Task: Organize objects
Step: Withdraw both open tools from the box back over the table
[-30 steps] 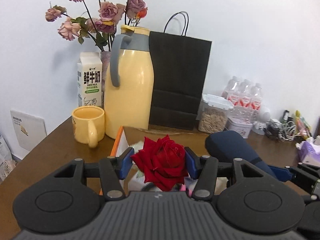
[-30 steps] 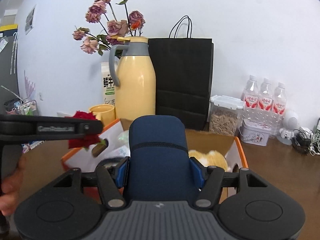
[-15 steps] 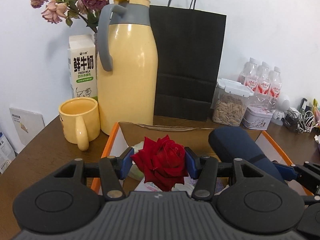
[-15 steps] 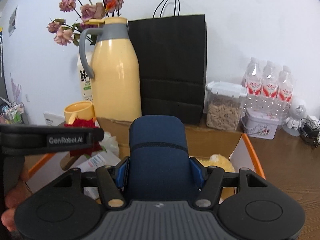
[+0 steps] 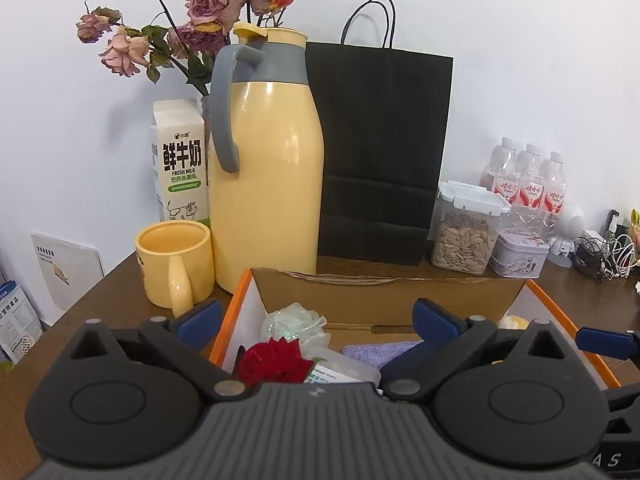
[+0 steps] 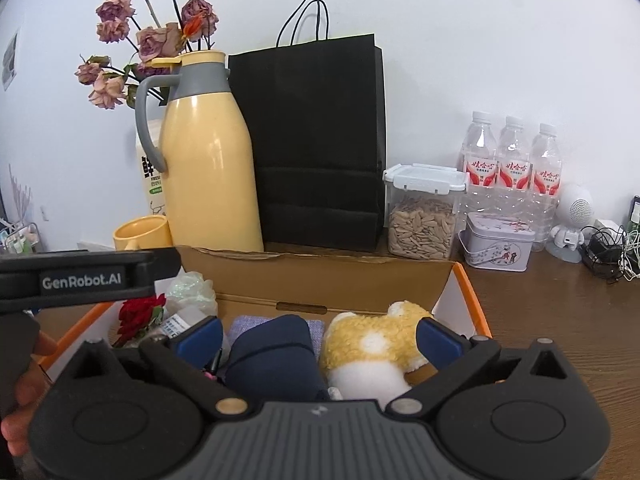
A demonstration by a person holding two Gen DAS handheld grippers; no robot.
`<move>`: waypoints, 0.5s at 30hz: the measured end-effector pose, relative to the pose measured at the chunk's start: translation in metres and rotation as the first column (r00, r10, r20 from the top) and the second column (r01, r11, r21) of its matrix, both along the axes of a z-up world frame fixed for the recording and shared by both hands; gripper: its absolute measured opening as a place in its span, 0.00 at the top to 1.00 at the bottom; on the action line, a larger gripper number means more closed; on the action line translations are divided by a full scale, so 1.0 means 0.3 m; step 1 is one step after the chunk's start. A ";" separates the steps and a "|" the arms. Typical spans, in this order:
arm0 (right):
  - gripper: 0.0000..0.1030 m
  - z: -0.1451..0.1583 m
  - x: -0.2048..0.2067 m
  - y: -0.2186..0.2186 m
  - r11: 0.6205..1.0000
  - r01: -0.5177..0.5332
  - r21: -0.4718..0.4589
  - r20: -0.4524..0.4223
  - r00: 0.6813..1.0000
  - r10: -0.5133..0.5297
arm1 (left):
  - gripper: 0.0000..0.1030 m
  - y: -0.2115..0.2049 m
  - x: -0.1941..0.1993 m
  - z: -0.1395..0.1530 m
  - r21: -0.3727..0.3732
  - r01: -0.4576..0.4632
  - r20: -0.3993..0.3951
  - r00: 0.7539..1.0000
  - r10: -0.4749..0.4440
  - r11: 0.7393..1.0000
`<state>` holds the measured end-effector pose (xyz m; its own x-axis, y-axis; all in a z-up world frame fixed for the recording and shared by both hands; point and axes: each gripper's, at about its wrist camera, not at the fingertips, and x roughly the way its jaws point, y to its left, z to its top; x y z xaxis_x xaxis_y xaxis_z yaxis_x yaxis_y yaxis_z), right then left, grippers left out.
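The cardboard box (image 5: 384, 292) lies below both tools. The right gripper (image 6: 318, 336) has just spread wide over the navy pouch (image 6: 272, 354); only its view shows the plush toy (image 6: 372, 344). The left gripper (image 5: 316, 316) has just opened above the red rose (image 5: 274, 362).

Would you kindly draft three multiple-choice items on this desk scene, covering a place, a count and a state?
1. Where does the red rose lie?
A. in the orange-edged cardboard box
B. in the yellow mug
C. on the black paper bag

2. How many clear water bottles stand by the wall?
A. one
B. three
C. five

3. How do the jaws of the right gripper stand?
A. shut on the navy fabric case
B. shut on the rose
C. open

Answers: 1 A, it rests among the box's contents. 2 B, three labelled bottles side by side. 3 C, the jaws have just opened and clear the case.
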<state>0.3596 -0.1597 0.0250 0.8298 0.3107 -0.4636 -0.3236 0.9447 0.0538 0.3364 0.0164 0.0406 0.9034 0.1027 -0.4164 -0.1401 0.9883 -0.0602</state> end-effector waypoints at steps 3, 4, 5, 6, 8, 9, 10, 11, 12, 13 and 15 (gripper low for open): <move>0.00 0.002 -0.003 0.000 1.000 0.005 -0.005 0.005 1.000 -0.005 | 0.00 0.001 -0.007 0.004 0.001 0.002 0.006 1.000 -0.002 1.000; 0.00 0.004 -0.005 0.000 1.000 0.005 -0.006 0.007 1.000 -0.005 | 0.00 0.002 -0.012 0.007 0.001 0.002 0.009 1.000 -0.002 1.000; 0.00 0.006 -0.007 0.003 1.000 0.005 -0.008 0.009 1.000 -0.005 | 0.00 0.002 -0.016 0.010 0.001 0.004 0.014 1.000 -0.004 1.000; 0.00 0.009 -0.011 0.004 1.000 0.004 -0.010 0.013 1.000 -0.004 | 0.00 0.002 -0.023 0.014 0.000 0.010 0.021 1.000 -0.010 1.000; 0.00 0.016 -0.022 0.006 1.000 0.002 -0.013 0.022 1.000 -0.002 | 0.00 0.005 -0.039 0.025 -0.002 0.021 0.041 0.999 -0.021 1.000; 0.00 0.020 -0.031 0.008 1.000 0.002 -0.016 0.028 1.000 -0.002 | 0.00 0.006 -0.049 0.031 -0.003 0.029 0.054 0.998 -0.029 1.000; 0.00 0.025 -0.040 0.008 1.000 0.002 -0.019 0.035 0.999 -0.001 | 0.00 0.007 -0.063 0.038 0.000 0.035 0.067 0.997 -0.035 0.999; 0.00 0.031 -0.050 0.007 1.000 0.002 -0.021 0.043 0.999 -0.001 | 0.00 0.007 -0.075 0.046 0.003 0.038 0.075 0.996 -0.038 0.999; 0.00 0.037 -0.062 0.005 1.000 0.002 -0.021 0.051 0.999 -0.001 | 0.00 0.008 -0.089 0.053 0.005 0.040 0.082 0.996 -0.040 0.999; 0.00 0.045 -0.077 0.004 1.000 0.003 -0.022 0.061 0.998 -0.001 | 0.00 0.011 -0.106 0.060 0.005 0.041 0.089 0.995 -0.041 0.999; 0.00 0.061 -0.110 0.000 1.000 0.002 -0.023 0.080 0.997 -0.001 | 0.00 0.016 -0.138 0.072 0.009 0.036 0.096 0.995 -0.037 0.999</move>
